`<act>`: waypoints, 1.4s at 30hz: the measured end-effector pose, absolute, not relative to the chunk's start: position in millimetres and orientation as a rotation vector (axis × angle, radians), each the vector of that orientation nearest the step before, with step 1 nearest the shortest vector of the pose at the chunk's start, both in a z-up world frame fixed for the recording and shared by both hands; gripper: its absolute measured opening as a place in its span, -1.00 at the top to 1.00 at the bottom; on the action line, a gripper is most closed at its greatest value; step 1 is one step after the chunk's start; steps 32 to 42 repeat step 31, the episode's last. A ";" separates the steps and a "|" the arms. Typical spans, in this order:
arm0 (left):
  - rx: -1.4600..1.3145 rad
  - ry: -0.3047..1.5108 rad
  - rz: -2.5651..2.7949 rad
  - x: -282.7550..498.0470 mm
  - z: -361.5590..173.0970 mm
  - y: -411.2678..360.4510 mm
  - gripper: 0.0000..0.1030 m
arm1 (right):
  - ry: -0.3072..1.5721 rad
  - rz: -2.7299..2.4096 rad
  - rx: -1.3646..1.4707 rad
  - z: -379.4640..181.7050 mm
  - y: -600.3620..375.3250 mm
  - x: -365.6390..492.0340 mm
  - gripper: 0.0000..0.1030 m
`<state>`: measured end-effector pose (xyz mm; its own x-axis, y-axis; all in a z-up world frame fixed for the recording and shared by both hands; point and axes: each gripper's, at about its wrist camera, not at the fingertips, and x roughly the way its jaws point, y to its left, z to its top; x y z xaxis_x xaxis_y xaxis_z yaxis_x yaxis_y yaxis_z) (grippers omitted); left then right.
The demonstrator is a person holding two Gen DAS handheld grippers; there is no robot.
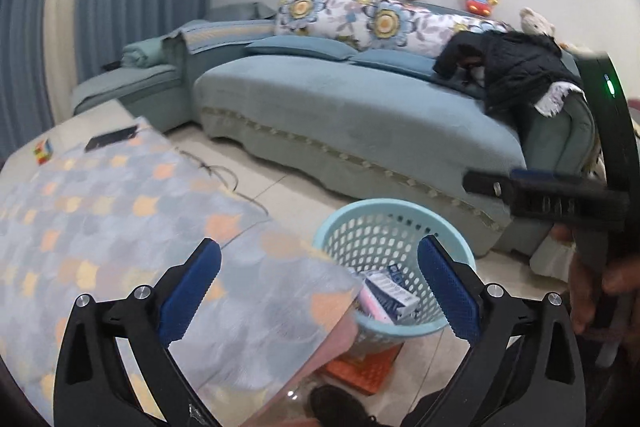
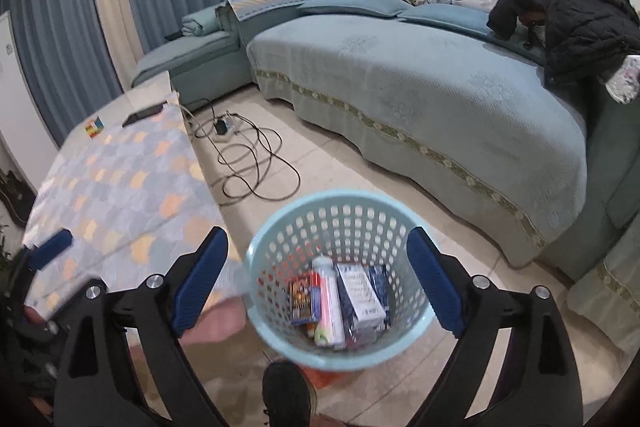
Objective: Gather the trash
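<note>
Both grippers' jaws stand apart, empty; trash (image 2: pixel 340 297), seemingly cartons, lies in basket (image 2: pixel 280 211) below right gripper (image 2: pixel 318 277).

A round, pale blue basket (image 2: pixel 340 211) with a perforated wall stands upright on the tiled floor, just beside the corner of the cloth-covered table and near the sofa. Trash lies in its bottom — a white and blue carton (image 2: pixel 362 297) leaning against the wall, a white tube (image 2: pixel 329 301) beside it, and a colourful printed packet (image 2: pixel 305 299) touching the tube's other side.
</note>
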<state>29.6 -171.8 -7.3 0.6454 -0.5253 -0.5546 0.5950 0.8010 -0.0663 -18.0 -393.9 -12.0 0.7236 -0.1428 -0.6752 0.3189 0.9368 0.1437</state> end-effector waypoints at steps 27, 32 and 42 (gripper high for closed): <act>0.112 0.573 -0.542 15.4 1.5 -145.3 -0.85 | 0.707 -0.337 0.259 -30.9 -364.7 -30.1 -0.76; 0.114 0.578 -0.535 16.7 -0.1 -143.1 -0.85 | 0.710 -0.339 0.259 -31.4 -364.7 -30.1 -0.76; 0.114 0.578 -0.535 16.7 -0.1 -143.1 -0.85 | 0.710 -0.339 0.259 -31.4 -364.7 -30.1 -0.76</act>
